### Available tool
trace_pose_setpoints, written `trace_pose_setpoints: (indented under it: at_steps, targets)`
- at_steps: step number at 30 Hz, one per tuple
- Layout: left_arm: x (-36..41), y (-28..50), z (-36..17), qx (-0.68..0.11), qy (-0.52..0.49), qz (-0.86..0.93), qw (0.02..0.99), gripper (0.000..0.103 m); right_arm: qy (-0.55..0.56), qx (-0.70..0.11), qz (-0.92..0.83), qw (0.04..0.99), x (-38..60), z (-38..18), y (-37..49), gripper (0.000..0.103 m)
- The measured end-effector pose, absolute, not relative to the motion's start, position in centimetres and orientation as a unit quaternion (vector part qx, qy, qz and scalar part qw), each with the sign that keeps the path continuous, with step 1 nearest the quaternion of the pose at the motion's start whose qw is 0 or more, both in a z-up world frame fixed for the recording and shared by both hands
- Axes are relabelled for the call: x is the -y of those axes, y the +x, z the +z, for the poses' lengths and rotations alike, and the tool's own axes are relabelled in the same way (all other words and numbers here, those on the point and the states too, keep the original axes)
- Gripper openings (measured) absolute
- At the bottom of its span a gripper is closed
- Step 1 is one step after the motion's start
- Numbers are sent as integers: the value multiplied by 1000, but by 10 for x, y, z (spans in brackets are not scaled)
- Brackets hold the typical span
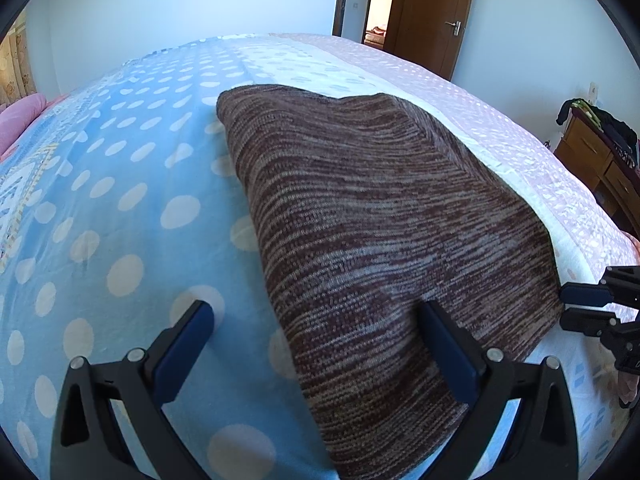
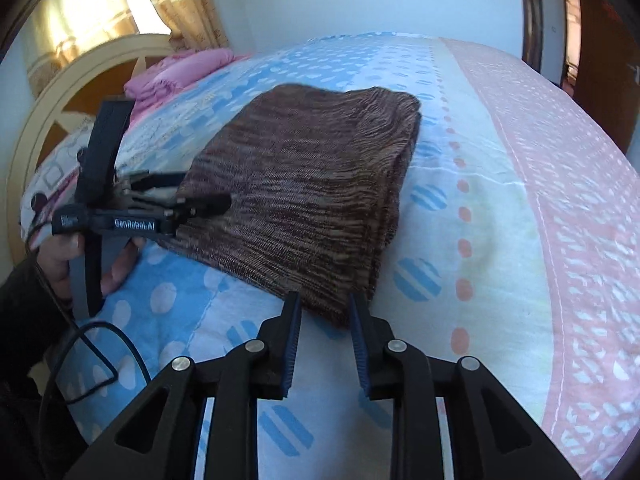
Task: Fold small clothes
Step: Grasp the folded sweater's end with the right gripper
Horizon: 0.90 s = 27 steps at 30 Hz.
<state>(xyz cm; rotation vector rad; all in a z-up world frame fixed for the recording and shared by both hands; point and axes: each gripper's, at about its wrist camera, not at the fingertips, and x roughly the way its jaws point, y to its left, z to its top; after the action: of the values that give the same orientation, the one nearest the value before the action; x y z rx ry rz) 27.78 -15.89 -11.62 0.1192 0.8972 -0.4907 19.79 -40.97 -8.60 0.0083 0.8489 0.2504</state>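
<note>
left gripper (image 1: 316,316): fingers spread wide, level, held in bare hand (image 2: 64,256) | right gripper (image 2: 325,312): fingers parted a little, gripping nothing, pointing forward

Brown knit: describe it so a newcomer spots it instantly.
Start at the bed, covered by a blue polka-dot and pink patterned sheet. The knit lies folded in the middle, a streaky brown-and-grey rectangle. It is the only dark, ribbed piece there; the pink bedding sits by the headboard.
</note>
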Motion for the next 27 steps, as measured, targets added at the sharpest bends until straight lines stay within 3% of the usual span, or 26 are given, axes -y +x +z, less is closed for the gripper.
trace_pose_setpoints:
  at_steps: [8, 11, 12, 13, 15, 24, 27]
  targets:
    - [150, 265, -97, -384, 56, -211, 897, 103, 17, -358, 94, 929, 419, -48, 241, 27]
    - [148, 265, -85, -362, 61, -200, 909, 103, 36, -374, 101, 921, 418, -50, 277, 27]
    - [149, 268, -84, -366, 62, -202, 907, 103, 46, -377, 103, 919, 420, -51, 289, 39]
    - [150, 271, -84, -369, 61, -205, 904, 103, 50, -378, 101, 919, 422, -51, 302, 57]
    - [154, 280, -89, -381, 60, -205, 900, 103, 63, -375, 94, 920, 431, -57, 324, 65]
    - [159, 304, -113, -439, 38, -222, 870, 103, 161, -393, 104, 899, 470, -90, 375, 62]
    - [158, 307, -116, -443, 31, -228, 867, 103, 189, -387, 115, 895, 475, -93, 386, 55]
